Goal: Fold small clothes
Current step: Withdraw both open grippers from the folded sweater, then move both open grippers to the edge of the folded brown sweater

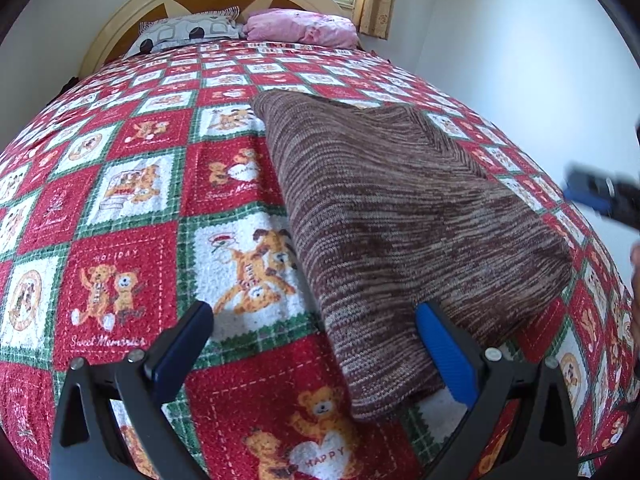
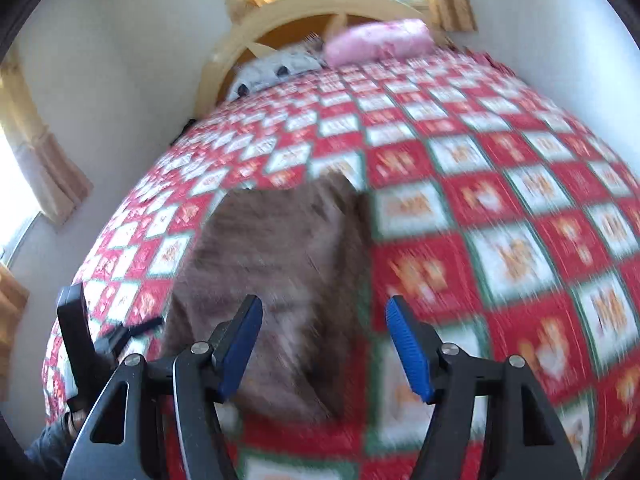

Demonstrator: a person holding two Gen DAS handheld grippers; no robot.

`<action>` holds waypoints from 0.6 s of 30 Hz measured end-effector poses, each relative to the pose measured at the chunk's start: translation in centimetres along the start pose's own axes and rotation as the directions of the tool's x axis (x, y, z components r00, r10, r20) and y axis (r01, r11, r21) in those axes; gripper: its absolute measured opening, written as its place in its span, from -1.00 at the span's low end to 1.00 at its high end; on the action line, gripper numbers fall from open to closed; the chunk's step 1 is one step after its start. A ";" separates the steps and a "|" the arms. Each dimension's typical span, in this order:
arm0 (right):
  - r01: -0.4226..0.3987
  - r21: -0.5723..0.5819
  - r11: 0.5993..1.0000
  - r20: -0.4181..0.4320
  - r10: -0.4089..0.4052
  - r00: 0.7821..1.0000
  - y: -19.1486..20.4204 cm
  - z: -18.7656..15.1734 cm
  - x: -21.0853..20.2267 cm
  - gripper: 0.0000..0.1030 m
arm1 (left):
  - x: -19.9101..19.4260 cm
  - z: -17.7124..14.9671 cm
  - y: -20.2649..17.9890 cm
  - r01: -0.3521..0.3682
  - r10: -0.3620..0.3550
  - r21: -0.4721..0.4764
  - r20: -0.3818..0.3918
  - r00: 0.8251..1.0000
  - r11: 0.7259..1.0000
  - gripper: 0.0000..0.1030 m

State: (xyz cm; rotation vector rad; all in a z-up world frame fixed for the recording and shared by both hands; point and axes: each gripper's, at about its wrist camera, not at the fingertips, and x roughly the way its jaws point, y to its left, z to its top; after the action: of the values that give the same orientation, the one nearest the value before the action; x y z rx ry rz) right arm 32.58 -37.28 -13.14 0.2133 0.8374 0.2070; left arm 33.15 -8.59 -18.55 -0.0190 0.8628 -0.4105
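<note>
**Folded knit garment on bed; both grippers open**

The brown knit garment [image 1: 400, 220] lies folded on the red, white and green teddy-bear bedspread [image 1: 120, 208]. In the left wrist view it runs from mid-bed down toward the camera, right of centre, with one folded corner nearest the lens.

Left gripper [image 1: 316, 344]: the jaws stand wide apart above the bed. The right finger [image 1: 448, 356] overlaps the near part of the garment in the picture; whether it touches the cloth cannot be told. The left finger is over bare bedspread. Nothing is clamped.

Right gripper [image 2: 324, 344]: the jaws are apart, with no cloth pinched between the blue pads [image 2: 408, 352]. The view is motion-blurred. The garment sits beyond and below the fingertips, mostly under the left finger.

At the head of the bed, a patterned pillow [image 1: 188, 32] and a pink pillow [image 1: 300, 28] lie against the arched headboard [image 1: 128, 20].
</note>
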 end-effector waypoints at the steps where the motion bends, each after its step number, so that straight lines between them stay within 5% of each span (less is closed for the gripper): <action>1: 0.006 -0.019 1.000 -0.007 -0.006 1.000 0.6 0.4 0.6 0.21 | 0.0 0.0 0.0 0.001 -0.001 0.000 0.000 1.000 1.000 1.00; 2: 0.006 -0.038 0.999 -0.021 -0.007 1.000 1.5 0.7 1.5 -0.02 | -0.1 0.0 0.1 0.000 0.000 -0.002 0.004 1.000 1.000 1.00; 5: -0.013 -0.085 0.996 -0.095 0.005 0.996 3.2 0.6 4.3 -0.20 | -0.4 -0.1 0.3 0.005 -0.004 -0.012 0.019 1.000 1.000 1.00; 8: 0.073 -0.163 0.984 -0.196 -0.105 0.975 3.0 -1.3 7.2 -0.53 | -0.3 -0.1 0.4 0.001 0.000 -0.015 0.011 1.000 1.000 1.00; 12: 0.068 -0.204 0.977 -0.182 -0.106 0.978 3.0 -1.3 6.2 -0.54 | 0.0 0.0 0.2 -0.013 0.013 -0.005 -0.005 1.000 1.000 1.00; 18: 0.033 -0.114 0.993 -0.056 -0.039 0.998 2.7 3.9 5.5 -0.49 | 0.1 0.1 0.5 0.001 -0.001 -0.015 -0.003 1.000 1.000 1.00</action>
State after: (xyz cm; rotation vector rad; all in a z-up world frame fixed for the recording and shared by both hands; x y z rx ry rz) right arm 38.82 -33.61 -13.79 0.0864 0.8840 0.2271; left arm 33.43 -8.17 -18.68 -0.0328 0.8691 -0.4048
